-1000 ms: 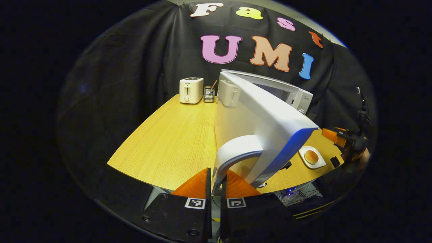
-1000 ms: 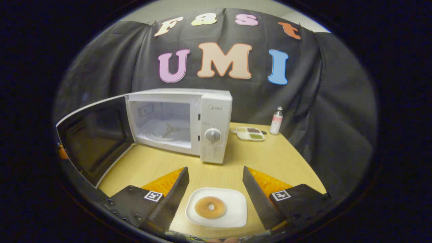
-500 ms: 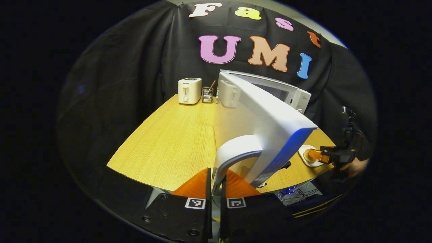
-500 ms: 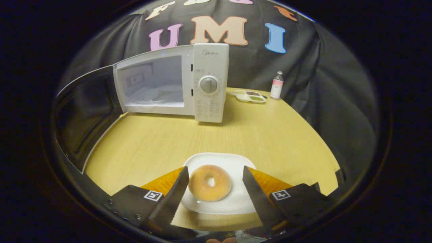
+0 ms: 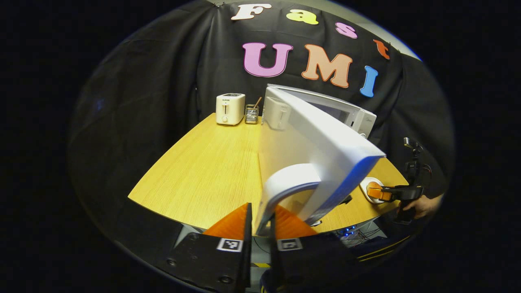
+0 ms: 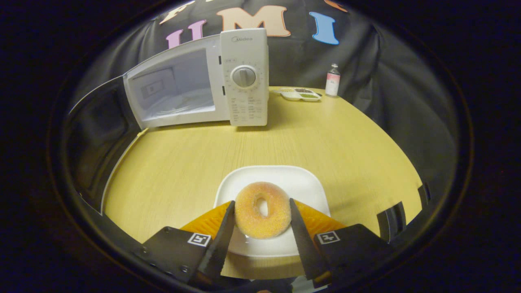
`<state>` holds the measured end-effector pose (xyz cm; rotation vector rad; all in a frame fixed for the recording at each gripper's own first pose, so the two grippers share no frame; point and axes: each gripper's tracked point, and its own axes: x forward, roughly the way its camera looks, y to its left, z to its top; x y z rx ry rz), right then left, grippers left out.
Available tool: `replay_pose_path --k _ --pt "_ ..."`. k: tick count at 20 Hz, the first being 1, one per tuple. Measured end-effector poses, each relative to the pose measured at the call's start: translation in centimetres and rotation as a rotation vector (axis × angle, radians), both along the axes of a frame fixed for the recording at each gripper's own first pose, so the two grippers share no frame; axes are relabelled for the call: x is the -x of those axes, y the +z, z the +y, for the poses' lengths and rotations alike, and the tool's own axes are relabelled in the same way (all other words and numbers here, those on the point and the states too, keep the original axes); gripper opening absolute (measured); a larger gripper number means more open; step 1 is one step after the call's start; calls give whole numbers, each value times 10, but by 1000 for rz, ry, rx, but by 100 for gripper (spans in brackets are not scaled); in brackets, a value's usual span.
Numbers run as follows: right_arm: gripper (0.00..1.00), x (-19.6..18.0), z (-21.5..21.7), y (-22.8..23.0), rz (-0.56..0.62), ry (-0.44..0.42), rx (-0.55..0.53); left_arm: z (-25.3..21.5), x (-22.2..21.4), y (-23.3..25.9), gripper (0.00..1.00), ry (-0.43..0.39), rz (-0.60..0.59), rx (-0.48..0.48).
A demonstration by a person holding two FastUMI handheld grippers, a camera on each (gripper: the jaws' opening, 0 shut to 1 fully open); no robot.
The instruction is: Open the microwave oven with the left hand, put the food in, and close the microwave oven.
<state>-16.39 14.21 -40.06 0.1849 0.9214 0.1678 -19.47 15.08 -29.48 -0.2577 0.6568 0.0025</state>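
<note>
The white microwave stands on the wooden table with its door swung wide open and its cavity bare. My left gripper is shut on the door's curved white handle. A sugared doughnut lies on a white plate near the table's front edge. My right gripper is shut on the doughnut, one finger pressing each side. Farther off in the left gripper view, the right gripper is low over the plate, held by a hand.
A white toaster and a small wire holder stand at the table's far left. A small bottle and a divided dish sit right of the microwave. Bare tabletop lies between plate and microwave.
My right gripper came down to the plate and its fingers closed in on the doughnut. The left gripper kept its hold on the door handle, and the door stayed open.
</note>
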Motion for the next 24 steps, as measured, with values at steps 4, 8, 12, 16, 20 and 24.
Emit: replay_pose_path --k 4,8,12,16,20,24 --pt "63 -1 0 1 16 -13 -34 -3 0 7 99 6 -32 6" --pt "63 -3 4 8 19 -9 -72 5 1 17 100 5 -54 -60" --pt "63 -14 15 29 -16 -17 -125 14 4 42 100 36 -93 -74" --pt "63 -31 41 53 -48 9 -192 16 12 52 100 46 -103 -95" --pt "63 -52 74 77 -81 42 -267 20 24 64 100 94 -107 -84" --pt "68 -83 109 98 -82 26 -362 29 25 93 97 141 -156 -85"
